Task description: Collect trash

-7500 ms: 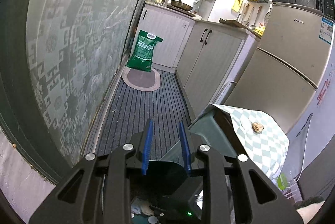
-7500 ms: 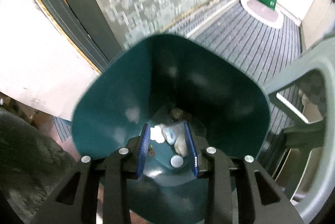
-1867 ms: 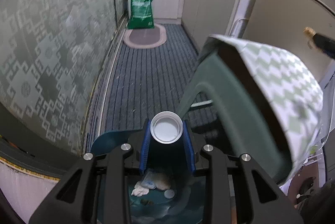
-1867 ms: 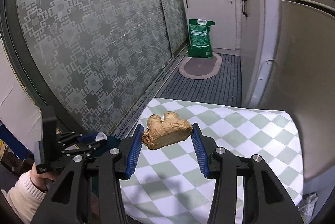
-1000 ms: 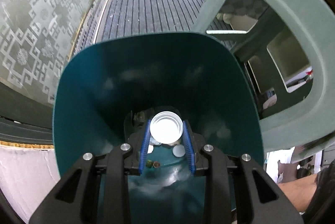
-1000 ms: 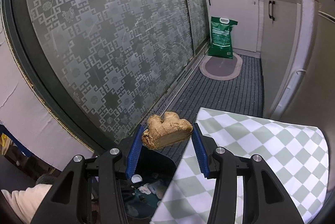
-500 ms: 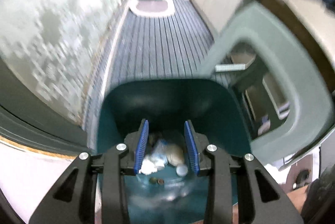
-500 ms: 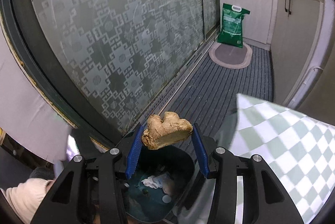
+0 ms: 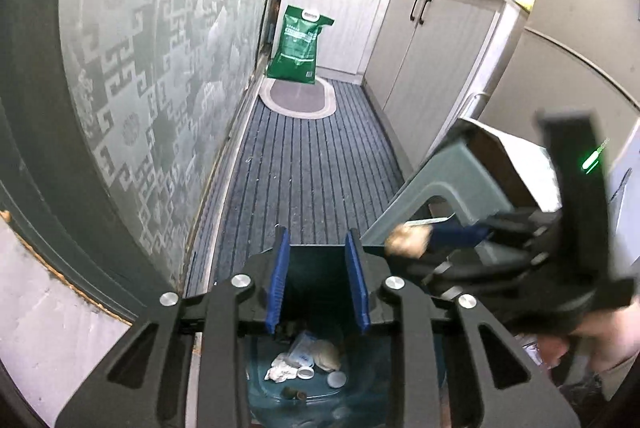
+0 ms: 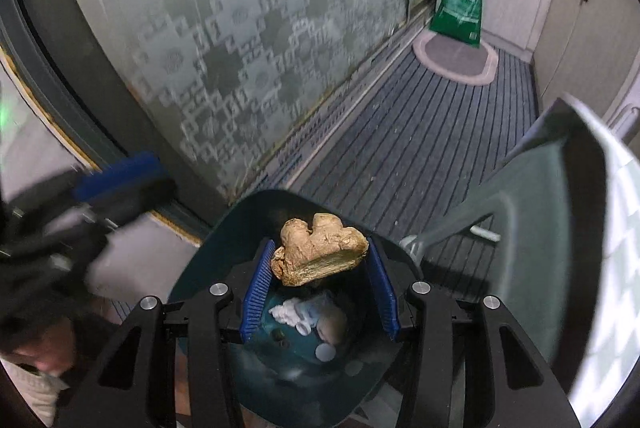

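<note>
A knobbly tan piece of ginger (image 10: 318, 254) is pinched between the blue pads of my right gripper (image 10: 320, 268), hanging just above the open teal bin (image 10: 236, 220). The ginger (image 9: 406, 242) and right gripper (image 9: 452, 232) also show, blurred, at the right of the left wrist view. My left gripper (image 9: 318, 276) is above the bin (image 9: 264, 394) with nothing between its pads, and its jaws are closing. It appears blurred at the left as the left gripper (image 10: 120, 175) in the right wrist view. Crumpled tissue (image 9: 280, 368), white caps (image 9: 306, 372) and other scraps lie in the bin.
A grey-green stool (image 9: 436, 191) with a checked cloth (image 10: 608, 268) stands right of the bin. A patterned glass door (image 9: 140, 67) runs along the left. Beyond lie striped floor matting (image 9: 308, 167), an oval rug (image 9: 298, 97), a green bag (image 9: 300, 41), cabinets (image 9: 432, 47) and a fridge (image 9: 568, 67).
The left gripper let go of a white round cap into the bin and lifted up out of it. The right gripper came down with the ginger from over the stool to over the bin.
</note>
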Tool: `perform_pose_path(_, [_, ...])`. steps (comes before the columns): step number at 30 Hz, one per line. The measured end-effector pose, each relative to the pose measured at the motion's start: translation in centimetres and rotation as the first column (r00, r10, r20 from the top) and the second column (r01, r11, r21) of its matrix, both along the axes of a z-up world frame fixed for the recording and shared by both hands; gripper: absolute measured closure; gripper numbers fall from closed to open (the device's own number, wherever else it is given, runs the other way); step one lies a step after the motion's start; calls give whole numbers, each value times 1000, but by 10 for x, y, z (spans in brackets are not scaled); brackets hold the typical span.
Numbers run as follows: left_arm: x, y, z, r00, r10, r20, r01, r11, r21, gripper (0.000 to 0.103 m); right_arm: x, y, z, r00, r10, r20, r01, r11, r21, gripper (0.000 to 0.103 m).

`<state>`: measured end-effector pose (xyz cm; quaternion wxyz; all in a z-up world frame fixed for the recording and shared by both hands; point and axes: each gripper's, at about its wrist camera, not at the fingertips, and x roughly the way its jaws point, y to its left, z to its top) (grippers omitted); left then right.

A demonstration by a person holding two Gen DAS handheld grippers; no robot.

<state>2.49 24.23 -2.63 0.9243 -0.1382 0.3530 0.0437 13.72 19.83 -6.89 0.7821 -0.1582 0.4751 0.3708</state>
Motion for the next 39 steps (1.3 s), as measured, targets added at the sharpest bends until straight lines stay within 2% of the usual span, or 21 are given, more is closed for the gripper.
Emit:
perform_pose_path(12, [-7,5,12,998,-15,54,17,999,-30,79,-8,17,-60,998,30,-63,-37,992,-119,56])
perform_pose_path(25, [-4,-3,12,998,-38,45,39,999,-20,79,-11,24,-139,985,58,-165,-103,954,-282,56])
perform_pose_path(36, [0,-3,9,999,-41,29,42,999,-16,79,-16,32,-162,977,87,-192,-150,926,-346,55])
perform_pose_path(39, [-1,-3,10,999,-42,34,43,999,-17,79,-15,34,-162,979,84,-187,-147,924,-352,48])
